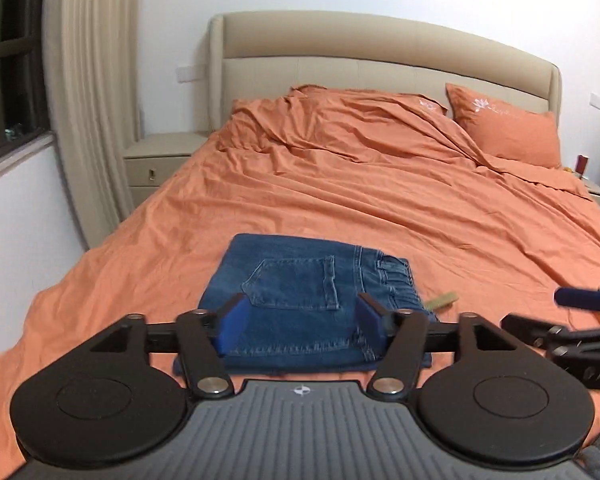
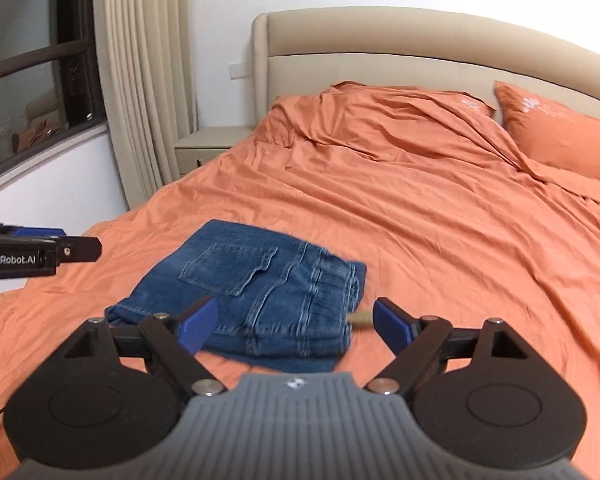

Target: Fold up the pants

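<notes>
Nearest the lens in each wrist view is the claw's own grey ribbed body and black linkages, and beyond them the blue pads stand wide apart with nothing between them: the left claw (image 1: 300, 320) is released, and the right claw (image 2: 290, 326) is released too. Neither pad touches denim; both claws hang above and short of the pants (image 1: 312, 304), which lie on the orange sheet of the bed (image 1: 380, 208) near its foot end. The pants are gathered into a compact, roughly rectangular stack, a back pocket (image 1: 296, 284) facing up and the waistband (image 2: 332, 284) bunched along the right edge, layers of fabric showing at the near side. A small tan tag or label (image 1: 444, 300) pokes out just beside the waistband. Judged from this, the folding looks finished or very nearly so: no leg trails loose, and the bundle sits flat. What might remain is only a tidying press on the slightly uneven near edge, where a lower layer sticks out past the top one.
</notes>
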Demonstrator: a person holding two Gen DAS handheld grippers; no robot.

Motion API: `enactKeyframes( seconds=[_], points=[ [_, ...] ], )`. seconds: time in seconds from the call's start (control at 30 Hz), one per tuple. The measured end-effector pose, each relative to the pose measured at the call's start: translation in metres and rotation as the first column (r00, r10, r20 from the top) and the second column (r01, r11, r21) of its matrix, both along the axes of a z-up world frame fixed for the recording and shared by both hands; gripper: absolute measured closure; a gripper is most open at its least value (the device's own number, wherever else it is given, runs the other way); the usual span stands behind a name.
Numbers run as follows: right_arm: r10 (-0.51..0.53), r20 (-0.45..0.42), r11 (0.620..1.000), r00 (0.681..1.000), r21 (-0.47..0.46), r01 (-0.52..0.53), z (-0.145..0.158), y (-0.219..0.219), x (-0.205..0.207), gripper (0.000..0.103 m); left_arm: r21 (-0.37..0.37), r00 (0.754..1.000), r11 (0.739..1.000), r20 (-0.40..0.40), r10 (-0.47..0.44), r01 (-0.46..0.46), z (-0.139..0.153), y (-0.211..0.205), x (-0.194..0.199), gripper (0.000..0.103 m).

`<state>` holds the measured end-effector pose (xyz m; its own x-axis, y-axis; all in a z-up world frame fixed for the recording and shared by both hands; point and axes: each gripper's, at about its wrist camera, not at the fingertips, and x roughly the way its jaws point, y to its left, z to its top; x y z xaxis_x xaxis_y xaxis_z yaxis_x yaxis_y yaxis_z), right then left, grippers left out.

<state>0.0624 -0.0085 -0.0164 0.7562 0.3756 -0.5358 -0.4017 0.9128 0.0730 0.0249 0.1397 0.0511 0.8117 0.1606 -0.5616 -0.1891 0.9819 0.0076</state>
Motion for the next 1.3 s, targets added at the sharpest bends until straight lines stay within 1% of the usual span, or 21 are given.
enactKeyframes(
  seconds=[0.03,0.1,0.17,0.23,0.3,0.37,0.47,0.63,1.3],
  points=[
    [-0.015,-0.016,1.000,1.000,0.011,0.015,-0.005,0.000,-0.008,0.022,0.010,1.000,1.000,0.004,0.023,-0.023,-0.005,-0.005,-0.007,0.020],
    [-0.034,-0.054,0.999,0.998,0.041,0.036,-0.016,0.000,-0.020,0.022,0.027,0.999,0.999,-0.015,0.046,-0.046,-0.019,-0.014,-0.015,0.020],
    [-0.044,-0.078,0.997,0.996,0.060,0.049,-0.027,0.002,-0.028,0.022,0.017,0.997,0.998,-0.043,0.057,-0.057,-0.035,-0.017,-0.020,0.020],
    [-0.063,-0.082,0.996,0.995,0.052,0.067,-0.039,0.005,-0.032,0.022,0.003,0.995,0.998,-0.071,0.070,-0.070,-0.050,-0.019,-0.026,0.020],
    [-0.084,-0.073,0.994,0.994,0.059,0.089,-0.051,0.007,-0.035,0.022,0.010,0.991,0.997,-0.105,0.083,-0.082,-0.065,-0.022,-0.025,0.020],
    [-0.095,-0.069,0.993,0.993,0.062,0.099,-0.061,0.008,-0.038,0.022,0.023,0.991,0.996,-0.104,0.089,-0.087,-0.075,-0.027,-0.029,0.020],
    [-0.117,-0.071,0.989,0.991,0.079,0.123,-0.075,0.009,-0.039,0.022,0.007,0.990,0.996,-0.107,0.089,-0.089,-0.084,-0.031,-0.034,0.020],
    [-0.126,-0.082,0.986,0.989,0.100,0.134,-0.084,0.009,-0.035,0.022,0.006,0.992,0.995,-0.080,0.096,-0.096,-0.088,-0.031,-0.036,0.020],
    [-0.138,-0.061,0.985,0.988,0.096,0.144,-0.086,0.010,-0.038,0.022,0.014,0.992,0.996,-0.081,0.093,-0.093,-0.090,-0.034,-0.034,0.020]
  ],
)
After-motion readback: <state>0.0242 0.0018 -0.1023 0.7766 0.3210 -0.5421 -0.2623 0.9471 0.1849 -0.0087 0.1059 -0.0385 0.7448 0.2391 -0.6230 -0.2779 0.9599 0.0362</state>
